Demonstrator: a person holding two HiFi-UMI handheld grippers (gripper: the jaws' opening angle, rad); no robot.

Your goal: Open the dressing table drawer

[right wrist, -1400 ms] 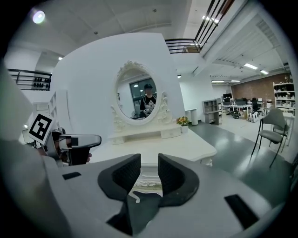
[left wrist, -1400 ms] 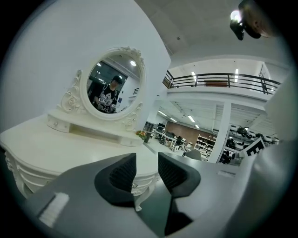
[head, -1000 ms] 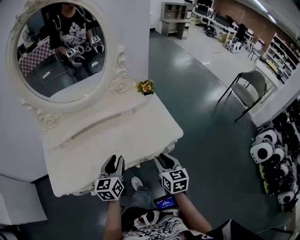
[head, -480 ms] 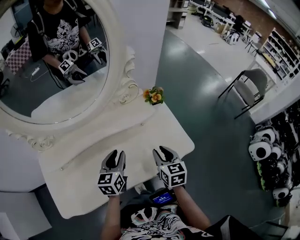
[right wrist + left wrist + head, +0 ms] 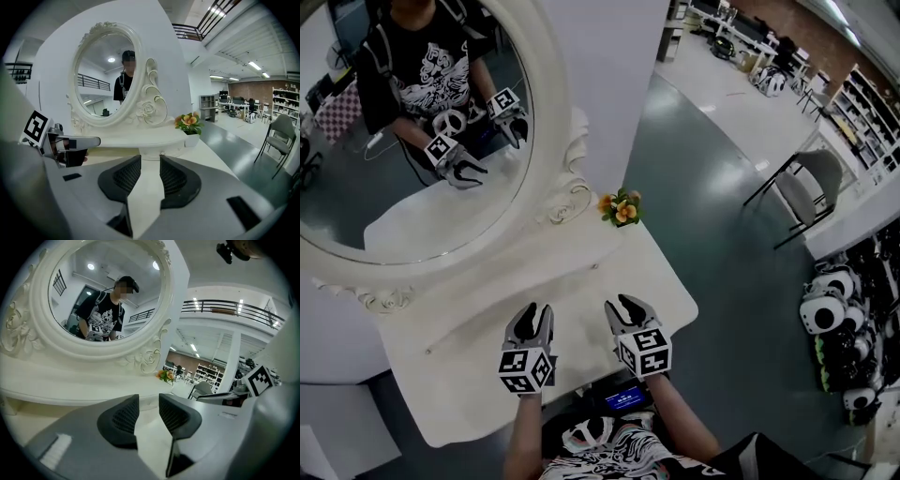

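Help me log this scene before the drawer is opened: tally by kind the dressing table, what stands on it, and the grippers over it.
Dressing table: 1
Oval mirror: 1
Flower pot: 1
Grippers: 2, the left gripper and the right gripper
Total: 5

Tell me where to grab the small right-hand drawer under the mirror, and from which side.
Grip the small knob on the drawer front, probably the only part that sticks out. Come straight at it from the front, jaws either side: the shelf overhangs it, so an approach from above looks blocked. The open right gripper lines up with it.
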